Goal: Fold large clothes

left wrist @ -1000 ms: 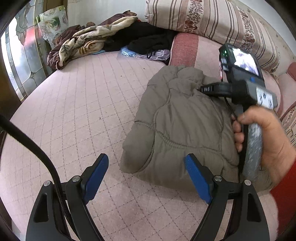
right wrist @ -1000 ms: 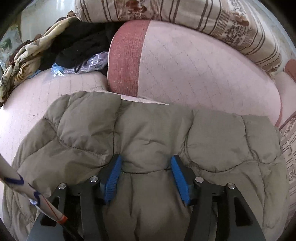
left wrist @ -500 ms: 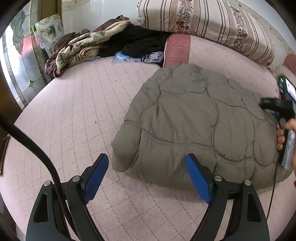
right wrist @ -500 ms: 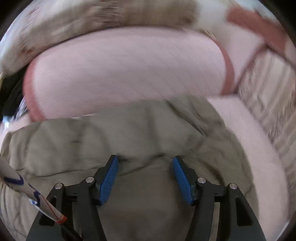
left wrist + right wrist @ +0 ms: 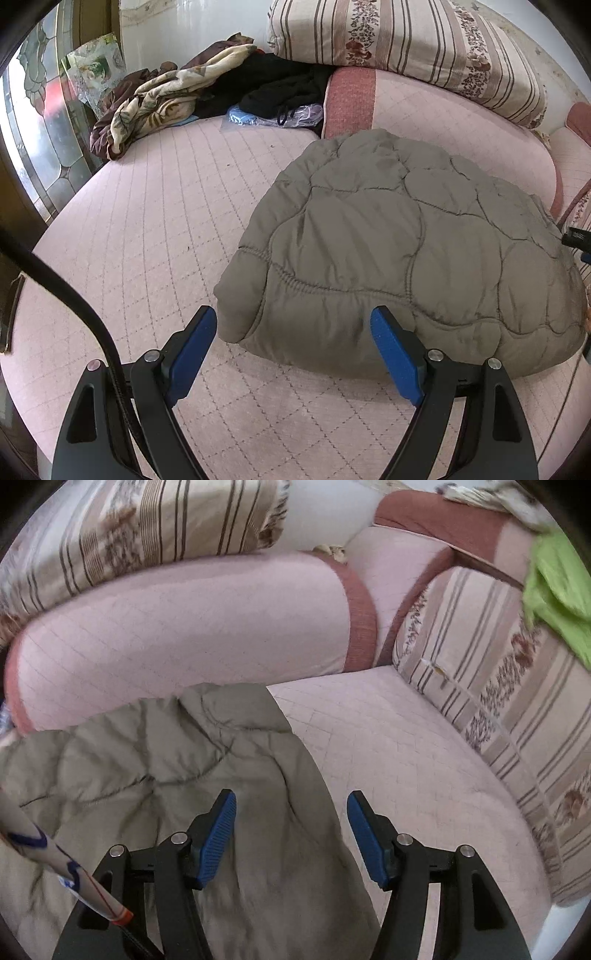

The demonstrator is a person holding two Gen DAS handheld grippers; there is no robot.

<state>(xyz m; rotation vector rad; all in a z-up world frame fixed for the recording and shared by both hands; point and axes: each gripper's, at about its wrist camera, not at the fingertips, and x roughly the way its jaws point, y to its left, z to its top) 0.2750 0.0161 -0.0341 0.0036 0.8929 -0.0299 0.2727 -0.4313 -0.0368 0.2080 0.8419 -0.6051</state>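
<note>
You're between grips here. The quilted jacket (image 5: 399,251) lies in a folded bundle on the pink quilted cover (image 5: 155,229) of the sofa, its far edge up against the pink bolster (image 5: 184,627). Your left gripper (image 5: 293,332) hangs just short of the near-left corner, jaws spread wide with nothing in them. Your right gripper (image 5: 291,819) sits over the jacket's right-hand edge, released as well; the padded cloth runs under the left finger while the bare seat shows past the right one, and the pads aren't pressing on anything.

So I'd call this the tidy-up stage of the fold: the big halves look already brought together, and what's left is squaring the bundle or making one more fold across. For that you want both claws down on an edge, biting through all the layers at once, or the top layer alone will peel away.

Look at the jacket itself: olive-grey, puffy, stitched in curved panels, a gathered seam along the near edge. It's thick and springy, so it will likely try to open.
</note>
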